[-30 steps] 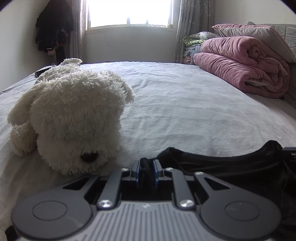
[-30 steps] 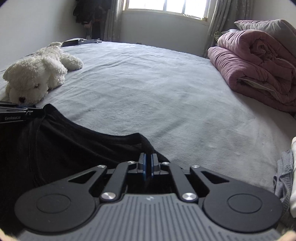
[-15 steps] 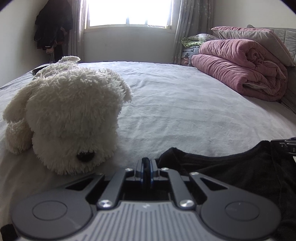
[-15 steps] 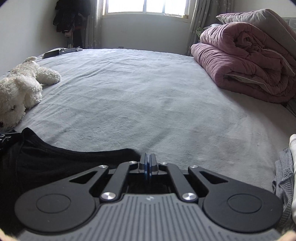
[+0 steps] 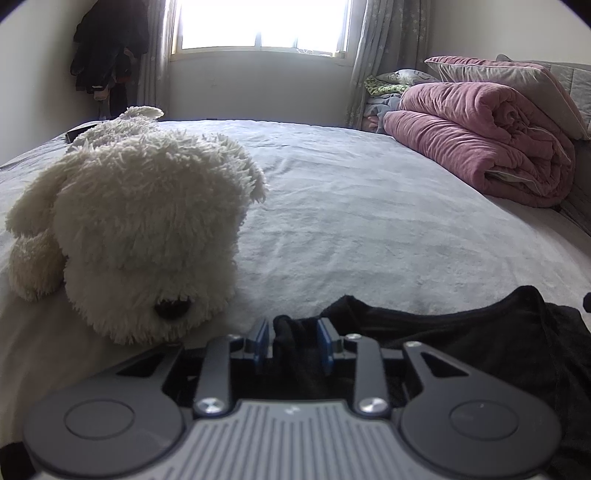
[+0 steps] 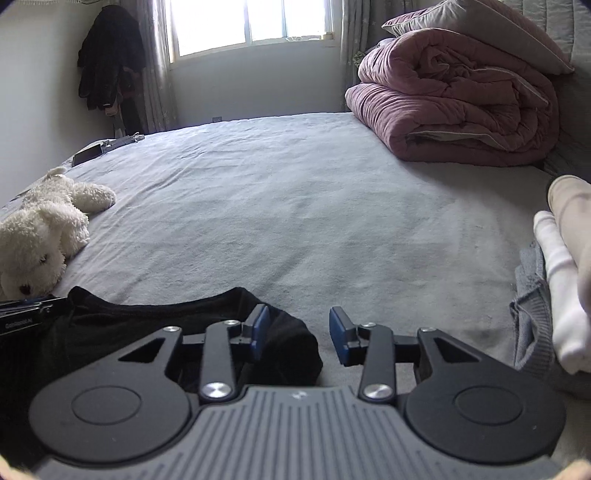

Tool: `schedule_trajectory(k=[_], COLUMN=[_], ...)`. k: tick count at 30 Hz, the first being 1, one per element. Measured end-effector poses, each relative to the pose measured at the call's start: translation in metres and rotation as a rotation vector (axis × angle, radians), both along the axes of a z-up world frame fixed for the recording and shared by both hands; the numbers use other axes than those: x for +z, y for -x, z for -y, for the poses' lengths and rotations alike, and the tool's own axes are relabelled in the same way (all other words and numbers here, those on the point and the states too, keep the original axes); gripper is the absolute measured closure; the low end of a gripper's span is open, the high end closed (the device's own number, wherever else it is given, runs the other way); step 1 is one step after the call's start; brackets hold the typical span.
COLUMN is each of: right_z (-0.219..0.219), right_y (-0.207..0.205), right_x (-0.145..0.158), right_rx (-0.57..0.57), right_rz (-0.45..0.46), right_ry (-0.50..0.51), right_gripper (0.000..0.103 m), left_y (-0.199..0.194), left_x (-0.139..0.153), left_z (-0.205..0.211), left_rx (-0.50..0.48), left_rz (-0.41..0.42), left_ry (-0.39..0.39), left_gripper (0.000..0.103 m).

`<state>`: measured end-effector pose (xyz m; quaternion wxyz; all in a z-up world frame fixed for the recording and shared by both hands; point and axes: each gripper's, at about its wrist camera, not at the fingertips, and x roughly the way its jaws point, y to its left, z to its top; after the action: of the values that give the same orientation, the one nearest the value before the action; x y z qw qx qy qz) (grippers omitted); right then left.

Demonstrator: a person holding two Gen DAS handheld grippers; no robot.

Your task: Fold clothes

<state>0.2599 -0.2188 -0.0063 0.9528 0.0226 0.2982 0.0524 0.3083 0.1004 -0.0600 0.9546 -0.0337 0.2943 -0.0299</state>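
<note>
Releasing, I judge, to lay a fold flat: both tongs are opening, the left tongs (image 5: pixel 291 341) with a bunch of the black garment (image 5: pixel 461 332) loose between them, the right tongs (image 6: pixel 299 334) spread beside its near-right corner on the bed (image 6: pixel 295 203).

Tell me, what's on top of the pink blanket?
A pillow lies on top of the folded pink blanket, which sits on the bed. Past the blanket, a small pile of clothes peeks out; the blanket covers most of it.
</note>
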Motion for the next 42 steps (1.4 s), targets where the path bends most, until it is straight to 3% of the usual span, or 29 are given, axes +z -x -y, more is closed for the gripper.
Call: schedule_trajectory(k=[4, 6, 11, 18, 24, 26, 31, 33, 37, 40, 42], right_z=[-0.012, -0.018, -0.04, -0.1, -0.171, -0.199, -0.263, -0.279, -0.286, -0.283, -0.282], right_y=[0.017, 0.023, 0.036, 0.058, 0.073, 0.078, 0.09, 0.091, 0.094, 0.1, 0.108], right_x=[0.017, 0.025, 0.038, 0.047, 0.025, 0.017, -0.001, -0.011, -0.028, -0.034, -0.03], right_rx=[0.044, 0.072, 0.118, 0.269, 0.481, 0.556, 0.74, 0.765, 0.751, 0.763, 0.769], right_rz=[0.006, 0.002, -0.014, -0.018, -0.034, -0.035, -0.031, -0.027, -0.001, -0.022, 0.016], right_ry=[0.014, 0.003, -0.017, -0.051, -0.097, -0.085, -0.041, 0.005, 0.037, 0.022, 0.047], right_gripper=[0.061, 0.054, 0.05, 0.05, 0.05, 0.05, 0.051, 0.054, 0.056, 0.069, 0.069], left_y=[0.001, 0.002, 0.035, 0.062, 0.08, 0.085, 0.09, 0.096, 0.093, 0.089, 0.088], left_x=[0.003, 0.01, 0.037, 0.066, 0.06, 0.053, 0.024, 0.016, 0.016, 0.019, 0.018], left_z=[-0.001, -0.005, -0.023, -0.07, -0.123, -0.145, -0.189, -0.196, -0.201, -0.201, -0.198], left_rx=[0.016, 0.036, 0.089, 0.1, 0.043, 0.054, 0.05, 0.039, 0.018, 0.002, -0.012], left_rz=[-0.006, -0.036, -0.024, -0.086, -0.127, -0.137, -0.168, -0.134, -0.137, -0.152, -0.179], left_ry=[0.001, 0.01, 0.064, -0.039, -0.067, -0.013, 0.278, 0.331, 0.362, 0.385, 0.383], left_gripper=[0.062, 0.053, 0.04, 0.04, 0.04, 0.041, 0.052, 0.052, 0.059, 0.068, 0.072])
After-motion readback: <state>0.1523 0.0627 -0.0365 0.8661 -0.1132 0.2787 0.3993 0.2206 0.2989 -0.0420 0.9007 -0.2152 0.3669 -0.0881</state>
